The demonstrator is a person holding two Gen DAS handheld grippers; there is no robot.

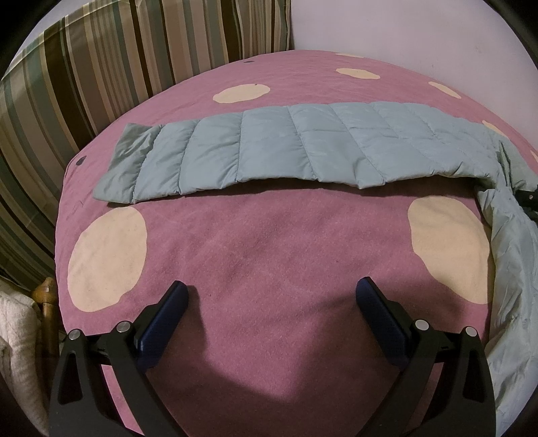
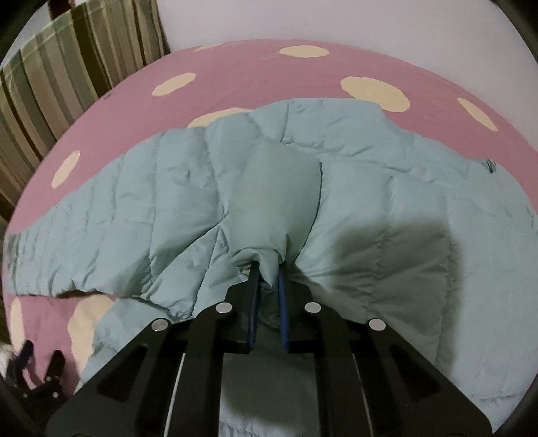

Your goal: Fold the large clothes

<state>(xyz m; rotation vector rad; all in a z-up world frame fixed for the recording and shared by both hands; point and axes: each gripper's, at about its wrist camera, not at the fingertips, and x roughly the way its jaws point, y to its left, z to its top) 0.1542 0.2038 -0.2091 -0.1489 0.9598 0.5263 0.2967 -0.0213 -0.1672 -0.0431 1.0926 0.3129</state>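
A pale blue-green quilted puffer jacket (image 2: 353,208) is spread on a pink bedspread (image 1: 269,252) with cream dots. One sleeve (image 1: 269,148) is laid out straight and flat across the bedspread, its cuff toward the striped curtain. The body is rumpled, and a pinch of its fabric is gathered upward.

open stretch of pink spotted bedspread (image 1: 269,242) ahead of left gripper (image 1: 269,295), nothing lying between its spread fingers. quilted blue jacket sleeve (image 1: 269,148) lies flat across far side, barring straight path to wall (image 1: 403,30). jacket body (image 2: 386,208) covers bed's right side, bunched around right gripper (image 2: 269,269). striped curtain (image 1: 84,67) closes left edge. wooden post (image 1: 47,302) near bed's lower-left corner.
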